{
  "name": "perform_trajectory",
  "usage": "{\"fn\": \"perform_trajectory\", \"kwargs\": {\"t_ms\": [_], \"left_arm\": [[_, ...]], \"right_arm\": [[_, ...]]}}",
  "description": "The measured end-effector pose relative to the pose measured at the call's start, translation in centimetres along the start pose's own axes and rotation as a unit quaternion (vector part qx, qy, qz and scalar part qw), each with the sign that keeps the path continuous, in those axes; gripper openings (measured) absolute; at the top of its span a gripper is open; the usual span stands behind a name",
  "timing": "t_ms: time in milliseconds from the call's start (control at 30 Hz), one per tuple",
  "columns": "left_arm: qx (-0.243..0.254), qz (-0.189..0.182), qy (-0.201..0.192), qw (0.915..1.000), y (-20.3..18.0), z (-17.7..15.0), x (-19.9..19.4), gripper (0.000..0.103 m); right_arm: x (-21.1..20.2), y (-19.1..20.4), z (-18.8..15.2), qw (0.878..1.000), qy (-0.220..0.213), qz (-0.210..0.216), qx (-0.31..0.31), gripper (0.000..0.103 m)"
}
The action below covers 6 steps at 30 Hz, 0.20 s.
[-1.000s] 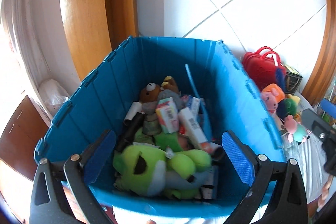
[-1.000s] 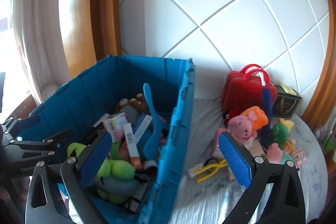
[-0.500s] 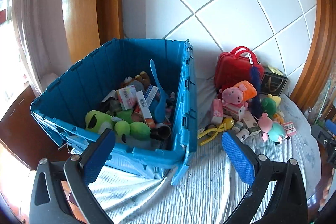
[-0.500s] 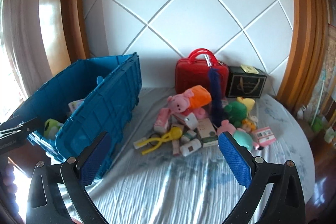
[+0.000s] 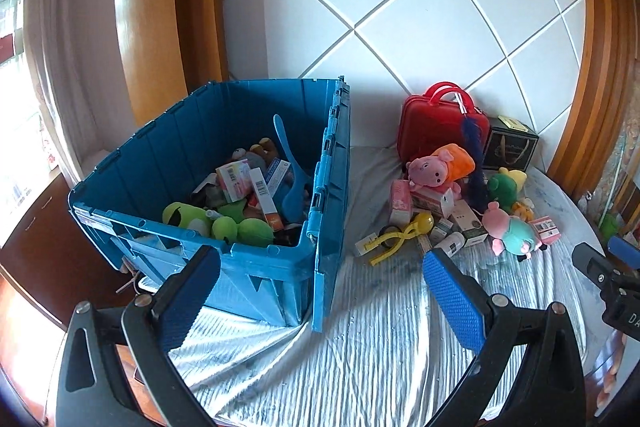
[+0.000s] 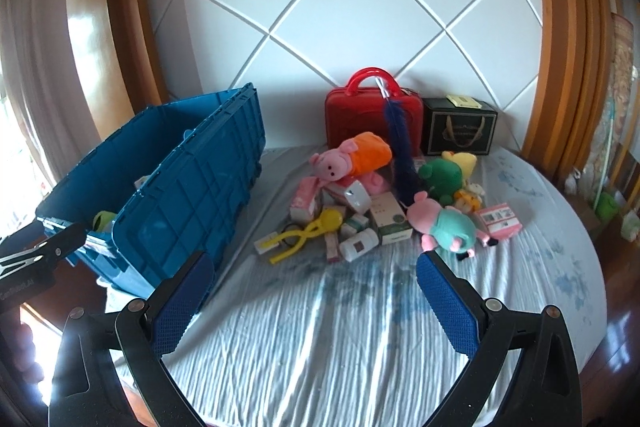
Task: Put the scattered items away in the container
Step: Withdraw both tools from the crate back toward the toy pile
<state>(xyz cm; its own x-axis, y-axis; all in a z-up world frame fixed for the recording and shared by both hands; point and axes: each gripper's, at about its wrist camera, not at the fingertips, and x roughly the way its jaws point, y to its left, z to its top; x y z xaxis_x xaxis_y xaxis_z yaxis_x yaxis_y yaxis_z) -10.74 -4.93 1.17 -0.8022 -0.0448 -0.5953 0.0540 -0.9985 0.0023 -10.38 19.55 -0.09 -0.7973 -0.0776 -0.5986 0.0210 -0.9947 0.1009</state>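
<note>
Showing barcode label: box (image 5: pixel 234 180) in crate (image 5: pixel 256 279).

The left gripper (image 5: pixel 320 287) gapes empty above the sheet (image 5: pixel 360 347). A blue crate (image 5: pixel 256 279) of toys stands left; loose toys (image 5: pixel 440 195) crowd the back edge.

A white padded wall (image 6: pixel 344 7) with diagonal seams rises behind the bed (image 6: pixel 360 327), which wears a wrinkled pale sheet. Wooden frames (image 6: pixel 560 47) flank the wall on both sides. A curtain (image 5: pixel 68 67) hangs left of the wall.
</note>
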Motion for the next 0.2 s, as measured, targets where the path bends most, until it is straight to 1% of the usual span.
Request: {"fn": "perform_trajectory", "kwargs": {"t_ms": [200], "left_arm": [[-0.005,-0.002,-0.006,1.0,0.44,-0.18,-0.43,0.103]], "right_arm": [[0.43,0.38,-0.04,1.0,0.002,0.002,0.002,0.103]]}}
